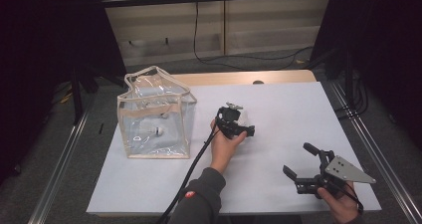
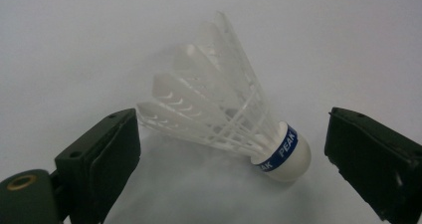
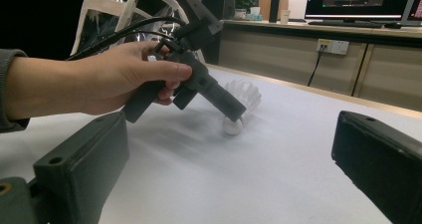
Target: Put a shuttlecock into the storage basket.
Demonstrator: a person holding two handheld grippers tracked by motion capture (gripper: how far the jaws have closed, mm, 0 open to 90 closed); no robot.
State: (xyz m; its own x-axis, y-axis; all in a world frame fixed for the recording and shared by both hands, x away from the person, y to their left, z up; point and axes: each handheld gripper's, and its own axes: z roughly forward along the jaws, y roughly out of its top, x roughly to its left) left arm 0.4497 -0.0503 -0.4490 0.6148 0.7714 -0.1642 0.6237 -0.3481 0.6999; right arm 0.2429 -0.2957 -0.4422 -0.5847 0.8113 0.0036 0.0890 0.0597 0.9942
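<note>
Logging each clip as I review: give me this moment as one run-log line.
left gripper: open, straddling shuttlecock | shuttlecock: lying on its side on table | right gripper: open, idle | clear bag: upright, apart

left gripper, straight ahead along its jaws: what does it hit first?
Most likely the shuttlecock. In the left gripper view it lies on its side on the white table, between the open jaws of the left gripper and just ahead, cork toward the right jaw. Depth is unclear; the table surface lies right beneath it.
</note>
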